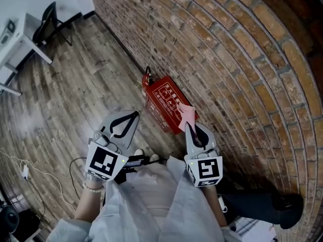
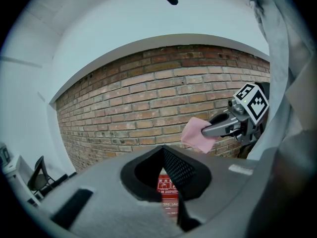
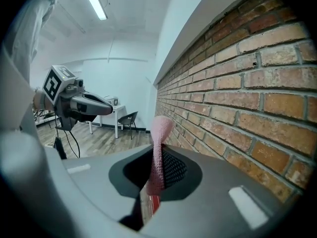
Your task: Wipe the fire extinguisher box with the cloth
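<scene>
A red fire extinguisher box point(image 1: 165, 105) with white print stands on the wooden floor against the brick wall, and a slice of the box point(image 2: 167, 192) shows between the left jaws. My right gripper point(image 1: 191, 126) hangs above its right end, shut on a pink cloth point(image 1: 185, 112) that sticks out past the jaw tips. The cloth point(image 3: 158, 152) stands upright between the right jaws, and it point(image 2: 197, 135) also shows from the left gripper view. My left gripper point(image 1: 130, 116) floats left of the box, shut and holding nothing.
A brick wall point(image 1: 242, 69) runs along the right. An extinguisher's black handle point(image 1: 148, 74) pokes up at the box's far end. A white table point(image 1: 20, 44) and black chair point(image 1: 48, 16) stand far left. Cables point(image 1: 30, 173) lie on the floor near my feet.
</scene>
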Demonstrator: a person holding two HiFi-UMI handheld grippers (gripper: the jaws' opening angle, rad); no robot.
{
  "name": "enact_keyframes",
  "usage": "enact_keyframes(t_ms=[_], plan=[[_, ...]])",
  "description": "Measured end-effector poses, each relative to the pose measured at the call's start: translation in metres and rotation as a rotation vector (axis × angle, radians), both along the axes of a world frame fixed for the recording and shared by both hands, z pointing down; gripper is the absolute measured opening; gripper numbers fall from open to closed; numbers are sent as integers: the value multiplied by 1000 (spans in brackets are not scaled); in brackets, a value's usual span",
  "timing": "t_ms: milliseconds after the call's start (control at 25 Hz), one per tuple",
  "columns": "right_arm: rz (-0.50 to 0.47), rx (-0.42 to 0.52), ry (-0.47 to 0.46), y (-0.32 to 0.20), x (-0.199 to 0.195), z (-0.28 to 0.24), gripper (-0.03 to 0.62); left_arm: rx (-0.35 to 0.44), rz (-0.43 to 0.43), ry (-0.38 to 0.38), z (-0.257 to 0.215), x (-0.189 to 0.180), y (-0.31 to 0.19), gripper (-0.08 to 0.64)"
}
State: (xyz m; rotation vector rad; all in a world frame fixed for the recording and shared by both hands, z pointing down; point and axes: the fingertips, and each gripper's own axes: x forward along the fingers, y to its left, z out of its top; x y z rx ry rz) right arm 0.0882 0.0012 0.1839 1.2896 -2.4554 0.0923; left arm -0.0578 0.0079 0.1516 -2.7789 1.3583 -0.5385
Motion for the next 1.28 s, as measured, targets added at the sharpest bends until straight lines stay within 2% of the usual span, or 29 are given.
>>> enact_keyframes(t_ms=[1280], plan=[[-13,-15,22,8,-1,8,27,4,2,21,3,5,4,-2]])
